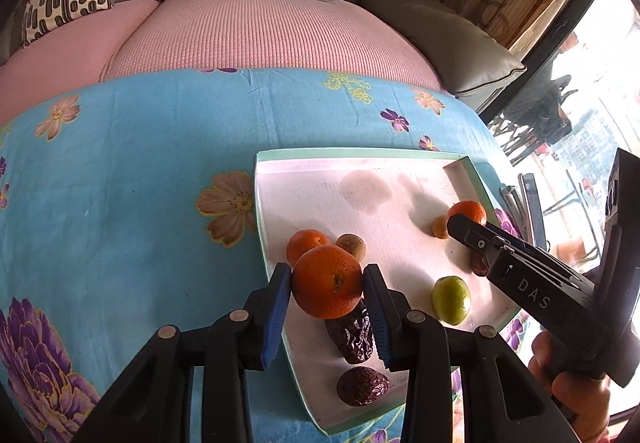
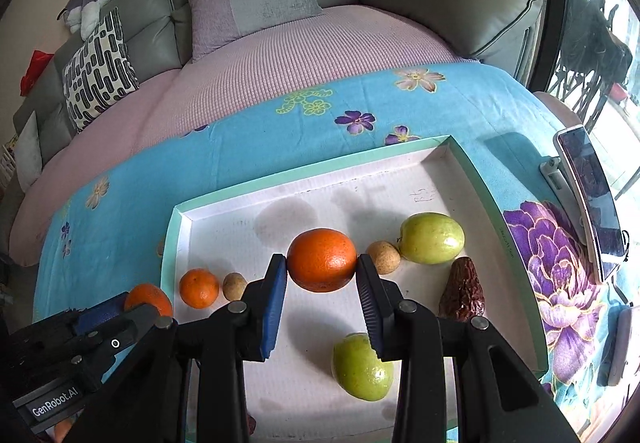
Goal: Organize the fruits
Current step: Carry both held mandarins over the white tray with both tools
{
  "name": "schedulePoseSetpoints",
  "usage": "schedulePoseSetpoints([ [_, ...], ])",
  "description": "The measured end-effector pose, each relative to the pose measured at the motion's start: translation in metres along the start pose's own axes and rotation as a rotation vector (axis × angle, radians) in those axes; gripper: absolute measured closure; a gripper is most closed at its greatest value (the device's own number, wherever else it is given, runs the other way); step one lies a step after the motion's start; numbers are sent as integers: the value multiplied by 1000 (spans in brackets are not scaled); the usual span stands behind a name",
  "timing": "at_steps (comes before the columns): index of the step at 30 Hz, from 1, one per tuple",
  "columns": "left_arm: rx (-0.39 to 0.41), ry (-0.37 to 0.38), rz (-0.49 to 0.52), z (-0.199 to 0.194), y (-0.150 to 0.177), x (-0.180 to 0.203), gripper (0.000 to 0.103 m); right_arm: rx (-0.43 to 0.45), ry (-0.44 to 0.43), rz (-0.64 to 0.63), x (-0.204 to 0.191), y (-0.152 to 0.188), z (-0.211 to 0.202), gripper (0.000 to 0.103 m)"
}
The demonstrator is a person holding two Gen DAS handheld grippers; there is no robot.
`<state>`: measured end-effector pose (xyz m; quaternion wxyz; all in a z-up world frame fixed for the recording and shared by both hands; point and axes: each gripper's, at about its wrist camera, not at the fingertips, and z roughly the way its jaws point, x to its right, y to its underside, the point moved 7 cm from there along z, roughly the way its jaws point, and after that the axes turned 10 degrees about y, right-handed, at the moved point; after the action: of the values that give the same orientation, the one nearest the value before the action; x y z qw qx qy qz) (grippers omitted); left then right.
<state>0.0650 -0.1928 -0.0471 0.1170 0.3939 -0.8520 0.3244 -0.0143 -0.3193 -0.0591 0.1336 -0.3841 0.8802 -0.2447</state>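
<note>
Oranges sit squeezed in both tongs: left gripper (image 1: 327,283) pinches 1 orange (image 1: 326,281), right gripper (image 2: 322,261) pinches another orange (image 2: 322,259) above the tray (image 2: 320,173). A green fruit (image 2: 432,237) lies at 2 o'clock.

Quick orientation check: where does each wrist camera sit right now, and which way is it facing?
Left wrist: on the left claw, facing the sofa over the tray's left side; it grips an orange; the right claw and a hand show.
Right wrist: on the right claw, over mid-tray, gripping another orange; the left claw shows.
Shared: tray, sofa, a green fruit, small orange.
</note>
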Motion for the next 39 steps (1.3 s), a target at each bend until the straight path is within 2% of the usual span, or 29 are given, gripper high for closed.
schedulePoseSetpoints([
  [13, -75, -26, -8, 22, 15, -5, 64, -84, 2, -36, -8, 13, 22, 66],
  [39, -113, -39, -39, 32, 21, -12, 63, -174, 38, -59, -14, 33, 47, 65],
])
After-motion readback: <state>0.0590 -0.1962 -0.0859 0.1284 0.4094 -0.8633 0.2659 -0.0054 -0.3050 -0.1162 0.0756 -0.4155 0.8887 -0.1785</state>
